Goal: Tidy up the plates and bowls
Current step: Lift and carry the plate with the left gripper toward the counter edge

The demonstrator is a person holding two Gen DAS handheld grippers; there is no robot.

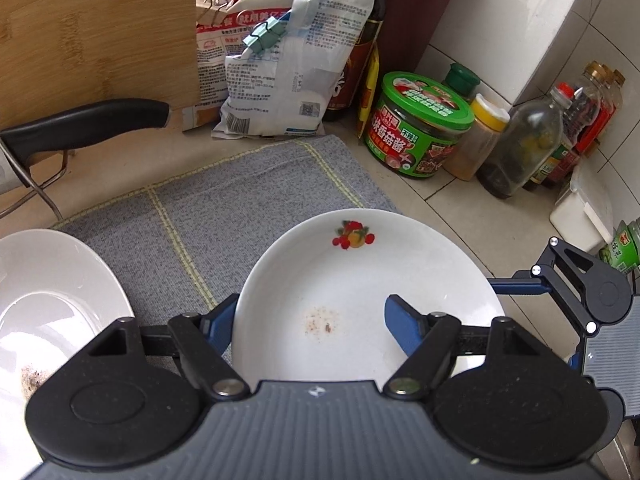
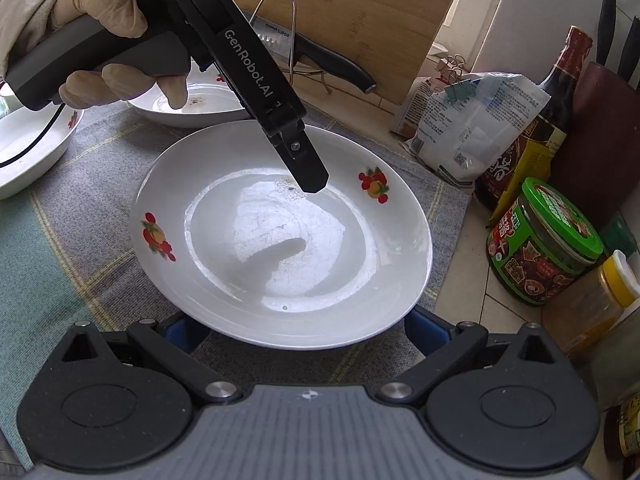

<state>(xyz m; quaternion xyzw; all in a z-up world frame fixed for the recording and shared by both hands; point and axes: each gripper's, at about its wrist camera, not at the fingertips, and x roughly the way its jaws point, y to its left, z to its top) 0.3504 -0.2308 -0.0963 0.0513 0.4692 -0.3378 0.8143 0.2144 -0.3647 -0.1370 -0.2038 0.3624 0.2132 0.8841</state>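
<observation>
The plate (image 2: 400, 248), white with small fruit pictures on its rim at 2 and 9 o'clock, lies on a grey checked cloth (image 2: 100, 240) in the middle of the right wrist view. Its bottom shines as if wet. The right gripper (image 2: 304, 332) stands at the plate's 6 o'clock edge with jaws wide apart; the rim partly covers its blue pads, and I cannot tell if they touch it. The left gripper (image 1: 312, 316), held by a gloved hand (image 2: 100, 20), comes in from 11 o'clock and bears the words "GenRobot.AI". Its jaws are also apart and clamp nothing: one finger is outside the rim, and the other hangs over the plate and throws a shadow on its bottom. Two more white plates (image 2: 192, 108) (image 2: 24, 148) lie at 10 and 11 o'clock. At 12 o'clock a knife (image 2: 320, 56) on a wire stand reads "SUPOR". At 3 o'clock stand a green-lidded jar (image 2: 544, 248) with the Chinese label "香菇酱", a dark bottle (image 2: 560, 92) and a printed bag (image 2: 472, 128).
</observation>
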